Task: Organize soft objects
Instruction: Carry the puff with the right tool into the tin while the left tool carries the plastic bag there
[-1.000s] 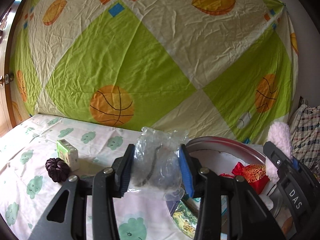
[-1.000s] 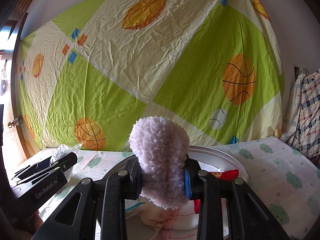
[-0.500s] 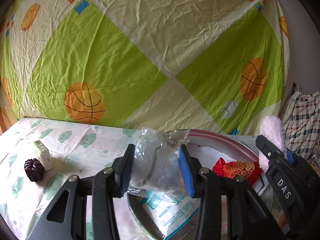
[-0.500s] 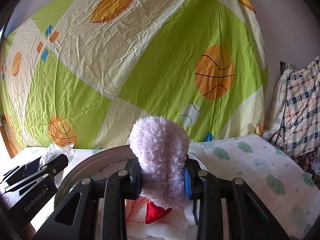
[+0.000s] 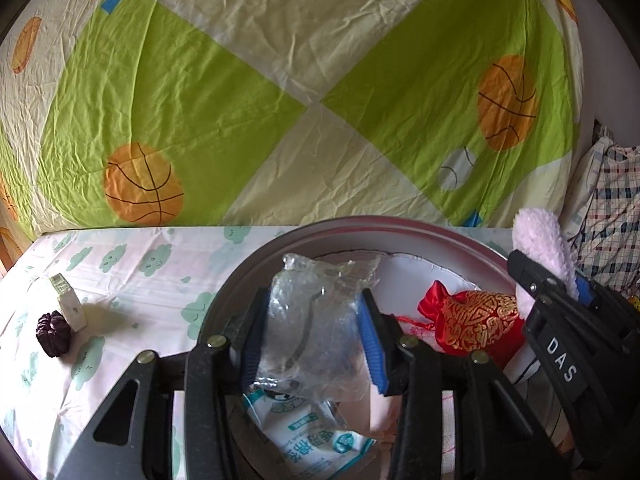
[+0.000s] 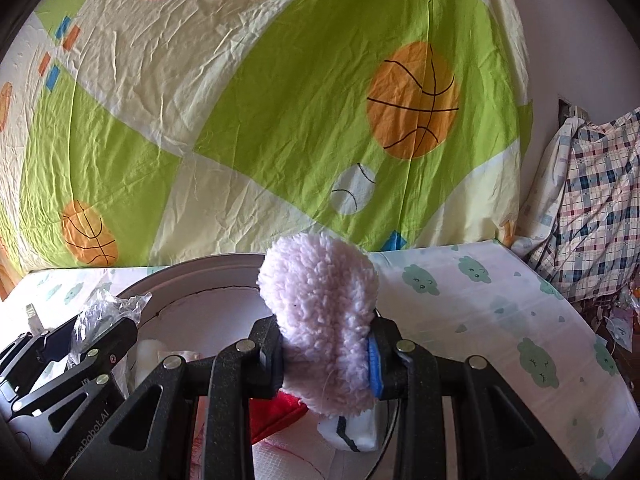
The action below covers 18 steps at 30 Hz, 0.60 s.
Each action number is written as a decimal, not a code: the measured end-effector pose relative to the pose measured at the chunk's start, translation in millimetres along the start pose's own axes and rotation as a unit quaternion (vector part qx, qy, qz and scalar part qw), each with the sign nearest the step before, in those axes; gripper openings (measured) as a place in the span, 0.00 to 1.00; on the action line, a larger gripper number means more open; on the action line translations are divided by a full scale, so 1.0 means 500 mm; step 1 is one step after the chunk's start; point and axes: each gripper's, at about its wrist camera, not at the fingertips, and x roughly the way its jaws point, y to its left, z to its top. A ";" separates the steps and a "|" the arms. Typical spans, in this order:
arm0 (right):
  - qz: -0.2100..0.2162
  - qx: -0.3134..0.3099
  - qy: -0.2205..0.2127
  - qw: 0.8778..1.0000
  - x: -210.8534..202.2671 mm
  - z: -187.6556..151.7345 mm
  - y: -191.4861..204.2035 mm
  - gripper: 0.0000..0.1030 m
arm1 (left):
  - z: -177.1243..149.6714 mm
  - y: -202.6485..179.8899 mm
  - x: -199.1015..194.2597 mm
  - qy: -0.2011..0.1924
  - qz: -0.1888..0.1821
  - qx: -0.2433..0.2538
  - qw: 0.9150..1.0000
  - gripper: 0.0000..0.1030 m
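Left wrist: left gripper (image 5: 312, 340) clamps a clear bag (image 5: 316, 328), contents unclear; right gripper (image 6: 326, 360) pinches a fleece piece (image 6: 320, 320).

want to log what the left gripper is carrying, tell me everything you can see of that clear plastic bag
The clear plastic bag is crumpled, glossy film, see-through, with a thin dark curved strip visible inside. It is pinched upright between the blue pads of the left gripper, its ragged top sticking up above them. It hangs over the round basin, above a white and teal printed packet; whether they touch is unclear.
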 end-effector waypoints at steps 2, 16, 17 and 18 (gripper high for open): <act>0.002 -0.002 0.008 1.000 0.006 -0.001 0.000 0.33 | 0.000 -0.001 0.009 0.009 0.002 0.001 1.000 0.41; 0.076 0.042 0.020 0.996 0.008 0.003 -0.015 0.76 | 0.013 0.010 -0.020 -0.017 0.001 -0.011 1.000 1.00; 0.080 0.052 0.011 0.995 0.002 0.004 -0.021 0.76 | 0.014 0.014 -0.025 -0.023 -0.004 -0.014 1.000 1.00; 0.088 0.064 0.001 0.994 -0.004 0.005 -0.027 0.76 | 0.015 0.017 -0.030 -0.027 -0.005 -0.018 0.999 1.00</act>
